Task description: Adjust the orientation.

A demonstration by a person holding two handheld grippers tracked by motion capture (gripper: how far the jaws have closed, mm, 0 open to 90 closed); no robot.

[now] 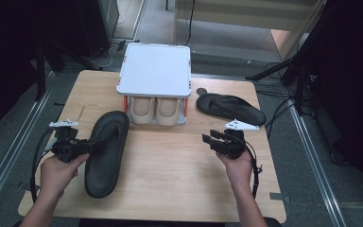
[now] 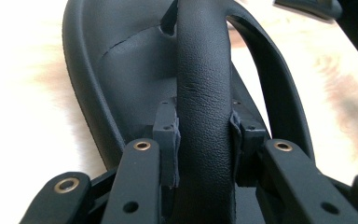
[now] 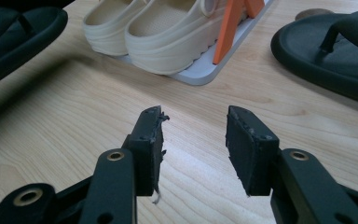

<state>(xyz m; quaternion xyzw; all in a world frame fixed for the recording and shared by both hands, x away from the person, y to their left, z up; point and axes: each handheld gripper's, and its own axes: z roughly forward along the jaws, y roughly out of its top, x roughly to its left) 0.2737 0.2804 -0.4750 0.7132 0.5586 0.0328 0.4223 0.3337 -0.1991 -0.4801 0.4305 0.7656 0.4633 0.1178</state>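
While my left gripper [image 1: 90,145] has its pads clamped on the strap [image 2: 204,93] of the near black flip-flop [image 1: 105,153], that sandal is the thing I am working with. It lies on the left half of the table [image 1: 179,189], sole down as far as I can tell, its long axis running from the near edge up toward the shoe rack [image 1: 155,71], toe end closest to the rack. In the left gripper view the strap runs straight up between the pads [image 2: 167,135], which press it from both sides, so the hold looks firm. The gripper comes at the sandal from its left flank, crosswise to the long axis.

My right gripper [image 1: 212,140] hovers over bare wood on the right, jaws apart and holding nothing; its own view shows only table grain between the pads [image 3: 150,140]. It is well apart from the held sandal. The second black flip-flop [image 1: 230,109] lies beyond it, near the rack's right corner, angled across the table, so the right hand is the nearer one for that. Under the rack's white top sits a pair of cream clogs [image 1: 156,109], side by side, just beyond the held sandal's toe.
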